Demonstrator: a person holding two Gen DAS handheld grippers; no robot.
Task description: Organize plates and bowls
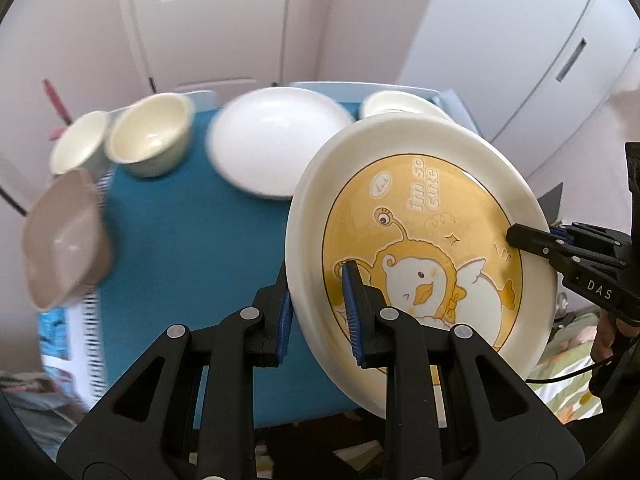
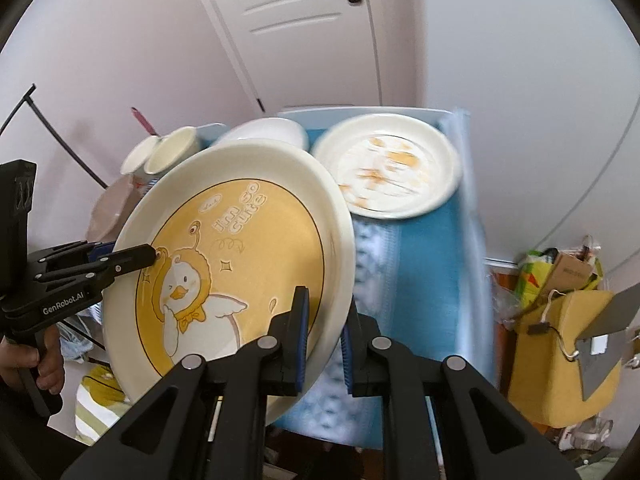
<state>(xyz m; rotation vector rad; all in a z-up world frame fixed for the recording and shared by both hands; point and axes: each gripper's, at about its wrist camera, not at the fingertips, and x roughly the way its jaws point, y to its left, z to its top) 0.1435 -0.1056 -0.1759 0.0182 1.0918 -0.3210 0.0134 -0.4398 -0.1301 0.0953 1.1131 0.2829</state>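
A: Left wrist view, and the duck plate [image 1: 420,248] fills the frame, lifted clear of the blue table [image 1: 192,248] and tilted, printed face toward the lens. The left gripper [image 1: 320,312] is clamped on its near rim, one blue pad on the yellow face, the other behind the rim.

B: And from the right wrist view the same duck plate [image 2: 240,256] hangs above the near edge of the blue table [image 2: 420,280]. The right gripper [image 2: 324,344] is pinched on its lower rim, a finger on each side.

A: So both claws are closed down to the plate's thickness, on opposite edges of it.

B: Yes. The other tool shows as a black finger reaching in from the side in each view.

A: Behind the duck plate, on the table, sits a plain white plate [image 1: 276,144], partly covered by the raised rim.

B: To the right of that, at the far corner, a second printed plate [image 2: 388,164] lies flat, its orange pattern blurred.

A: Left of the white plate stand two cream bowls [image 1: 152,136], side by side and touching, near the far left corner. Nearer than those, at the table's left edge, a brownish bowl [image 1: 64,240], blurred; I can't tell how it sits.

B: A white door [image 2: 296,28] stands behind the table.
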